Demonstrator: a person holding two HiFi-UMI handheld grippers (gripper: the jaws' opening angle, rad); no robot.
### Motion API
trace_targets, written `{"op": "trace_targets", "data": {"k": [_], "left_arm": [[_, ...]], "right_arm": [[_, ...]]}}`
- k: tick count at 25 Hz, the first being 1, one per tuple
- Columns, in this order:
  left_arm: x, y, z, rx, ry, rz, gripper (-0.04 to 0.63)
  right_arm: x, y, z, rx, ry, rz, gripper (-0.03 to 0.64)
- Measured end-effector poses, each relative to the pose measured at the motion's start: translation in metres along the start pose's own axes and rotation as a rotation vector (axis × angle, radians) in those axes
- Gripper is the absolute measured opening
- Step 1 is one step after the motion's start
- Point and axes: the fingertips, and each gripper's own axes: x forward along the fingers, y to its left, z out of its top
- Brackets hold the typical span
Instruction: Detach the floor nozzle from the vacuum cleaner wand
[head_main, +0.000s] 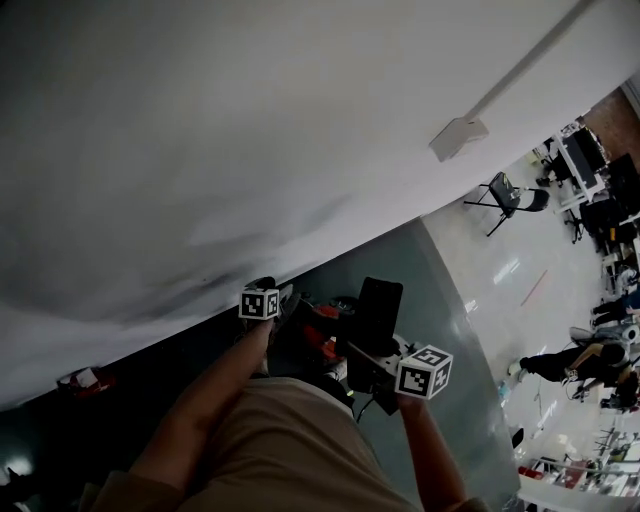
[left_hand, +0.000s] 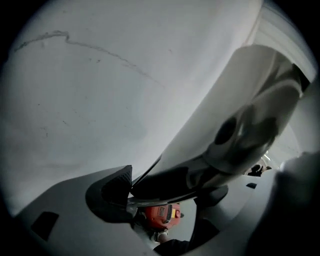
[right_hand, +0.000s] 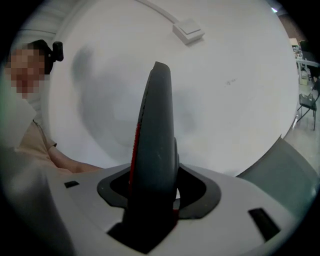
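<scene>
The floor nozzle (head_main: 378, 308) is a flat black head, dark grey with a red stripe in the right gripper view (right_hand: 155, 140). It stands on edge between the jaws of my right gripper (right_hand: 152, 200), which is shut on it, just ahead of my body (head_main: 365, 350). The red vacuum body (head_main: 322, 338) lies low between my two hands. My left gripper (head_main: 288, 302) is left of it, near the wall, jaws open. In the left gripper view a blurred pale tube with a dark round opening (left_hand: 240, 125) crosses close over those jaws (left_hand: 165, 195), with the red body (left_hand: 162, 215) below.
A white wall (head_main: 250, 130) fills the upper left, with a switch box and conduit (head_main: 458, 137) on it. A folding chair (head_main: 505, 195) stands on the grey floor beyond. A crouching person (head_main: 570, 362) and desks are at far right. A small red item (head_main: 85, 380) lies at left.
</scene>
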Motion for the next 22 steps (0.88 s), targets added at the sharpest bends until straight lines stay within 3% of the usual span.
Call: {"op": "trace_targets", "data": {"k": [3, 7, 9, 14, 22], "left_arm": [[-0.003, 0.017, 0.006, -0.112, -0.029, 0.024, 0.333], [-0.009, 0.044, 0.012, -0.349, -0.049, 0.053, 0.371], [-0.014, 0.054, 0.014, -0.396, -0.045, 0.064, 0.374], [-0.027, 0.035, 0.012, -0.333, 0.041, 0.025, 0.374], [-0.056, 0.020, 0.015, -0.215, 0.001, -0.059, 0.374]], "right_arm": [[0.002, -0.003, -0.004, 0.017, -0.009, -0.002, 0.230], [0.000, -0.010, -0.012, 0.015, 0.002, -0.044, 0.230], [0.000, -0.010, -0.017, 0.034, -0.003, -0.042, 0.230], [-0.003, -0.008, -0.024, 0.078, -0.049, -0.059, 0.230], [-0.014, -0.026, -0.032, 0.172, -0.170, -0.108, 0.230]]}}
